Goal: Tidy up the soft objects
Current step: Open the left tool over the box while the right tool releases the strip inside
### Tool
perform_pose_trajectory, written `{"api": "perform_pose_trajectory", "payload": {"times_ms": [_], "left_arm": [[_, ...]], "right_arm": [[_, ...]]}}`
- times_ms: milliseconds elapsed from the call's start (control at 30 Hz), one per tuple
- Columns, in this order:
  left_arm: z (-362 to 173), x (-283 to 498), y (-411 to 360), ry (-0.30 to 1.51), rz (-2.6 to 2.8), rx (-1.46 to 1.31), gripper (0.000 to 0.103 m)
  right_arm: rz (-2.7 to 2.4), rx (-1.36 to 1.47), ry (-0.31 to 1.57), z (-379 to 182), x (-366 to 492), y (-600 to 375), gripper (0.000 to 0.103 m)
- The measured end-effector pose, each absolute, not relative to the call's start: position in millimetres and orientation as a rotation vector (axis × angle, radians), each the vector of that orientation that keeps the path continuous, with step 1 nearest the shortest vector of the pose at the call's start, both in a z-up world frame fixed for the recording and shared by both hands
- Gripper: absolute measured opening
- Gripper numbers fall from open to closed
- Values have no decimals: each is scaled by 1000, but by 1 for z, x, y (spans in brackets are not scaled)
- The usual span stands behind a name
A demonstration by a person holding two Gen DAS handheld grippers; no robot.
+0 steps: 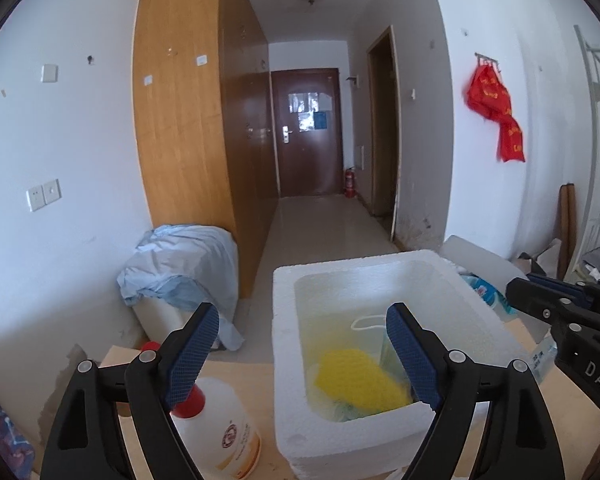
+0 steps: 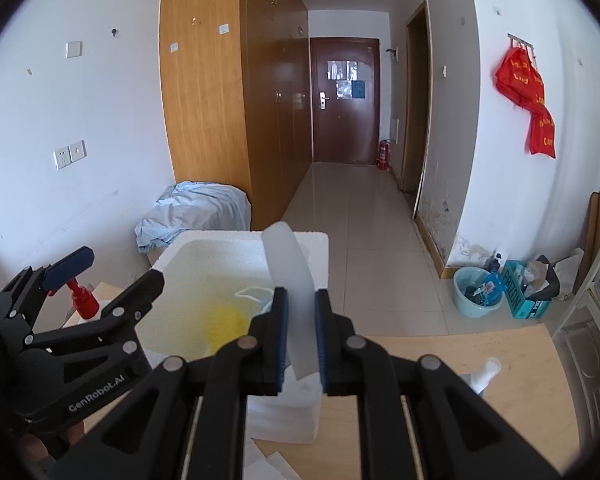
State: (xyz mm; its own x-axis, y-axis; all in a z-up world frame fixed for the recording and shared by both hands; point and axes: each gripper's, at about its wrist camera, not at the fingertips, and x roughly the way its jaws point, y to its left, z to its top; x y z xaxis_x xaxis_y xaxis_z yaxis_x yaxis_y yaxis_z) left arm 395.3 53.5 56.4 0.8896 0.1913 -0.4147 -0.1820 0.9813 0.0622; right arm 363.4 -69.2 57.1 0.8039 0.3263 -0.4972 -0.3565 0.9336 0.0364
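My work surface is a light wooden table (image 1: pixel 256 376) filling the bottom of both views. On it, at lower centre of the left view, stands a white foam box (image 1: pixel 288 364), and just left of it a white bottle with a red cap (image 1: pixel 224 420). At lower centre of my right view, white sheets (image 2: pixel 268 462) lie flat on the wood near the box.

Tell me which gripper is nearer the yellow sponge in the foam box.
Left. The left gripper hangs open just above the yellow sponge; the right gripper, clamping a white strip, sits beside the foam box.
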Motion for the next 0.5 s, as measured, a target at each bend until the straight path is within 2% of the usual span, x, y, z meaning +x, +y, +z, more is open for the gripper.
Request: {"api": "perform_pose_trajectory", "payload": {"times_ms": [500], "left_arm": [[64,386,68,404,212,-18,86]], "right_arm": [[409,-60,545,49,375,-62,16]]}}
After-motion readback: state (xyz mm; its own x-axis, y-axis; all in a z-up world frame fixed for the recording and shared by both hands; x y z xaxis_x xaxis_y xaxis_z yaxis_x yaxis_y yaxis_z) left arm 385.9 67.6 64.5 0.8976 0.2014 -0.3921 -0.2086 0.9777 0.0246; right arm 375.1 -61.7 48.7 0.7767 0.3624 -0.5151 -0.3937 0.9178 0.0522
